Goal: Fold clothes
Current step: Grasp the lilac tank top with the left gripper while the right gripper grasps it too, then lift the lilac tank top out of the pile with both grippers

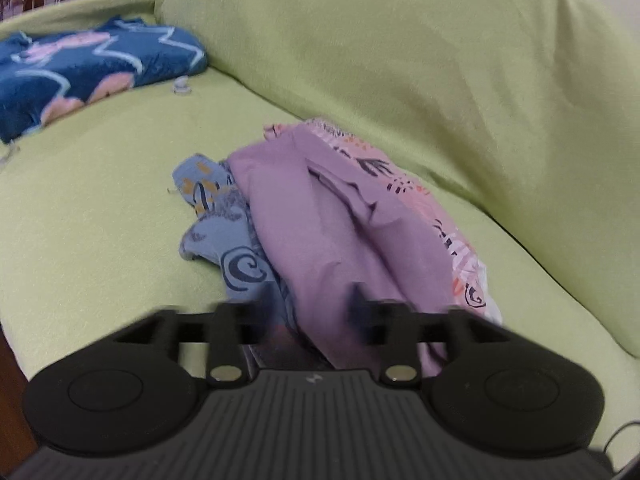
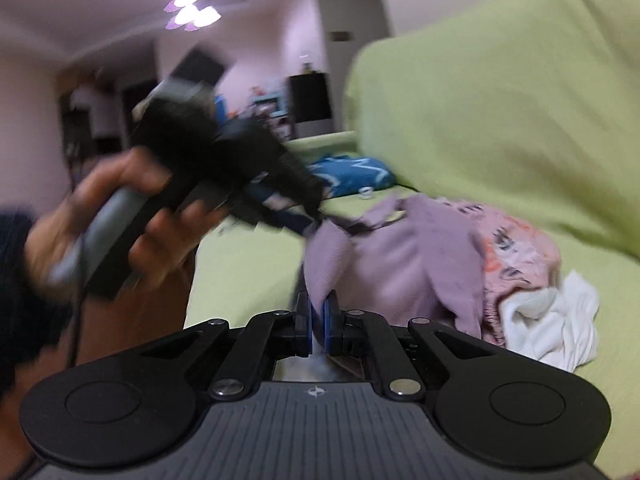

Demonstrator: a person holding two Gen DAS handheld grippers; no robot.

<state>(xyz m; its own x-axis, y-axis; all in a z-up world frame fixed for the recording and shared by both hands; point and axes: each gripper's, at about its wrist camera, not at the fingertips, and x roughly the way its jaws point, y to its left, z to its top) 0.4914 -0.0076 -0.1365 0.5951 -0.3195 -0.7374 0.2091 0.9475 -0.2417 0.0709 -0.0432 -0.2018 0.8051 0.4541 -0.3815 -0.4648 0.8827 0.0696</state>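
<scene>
Surface: green sofa [image 1: 120, 208], seat cushion with back cushion [image 1: 400, 60] behind it.
Pile: clothes heaped on the seat close to the back cushion; lilac garment [image 1: 320, 220] on top, blue patterned cloth [image 1: 224, 220] under its left edge, pink printed cloth [image 1: 452, 216] under its right edge.
White cloth: white garment [image 2: 552, 320] at the right end of the pile, touching the pink one (right wrist view).
Folded item: dark blue patterned garment [image 1: 80, 76] lies well apart from the pile, at the far left end of the seat.
Small object: pale, beside the dark blue garment [image 1: 181, 87]; too blurred to identify.
Left hand-held gripper [image 1: 310, 304]: fingers spread wide, blurred, over the near end of the lilac garment. From the right wrist view its tip sits at the upper edge of the lilac fabric; contact cannot be judged through the blur.
Left hand [image 2: 120, 216]: wrapped round the gripper handle, blurred.
Right hand-held gripper [image 2: 318, 320]: blue pads clenched on a fold of the lilac garment, fabric rising from between them.
Background: ceiling lamp [image 2: 192, 10] lit, room furniture indistinct.
</scene>
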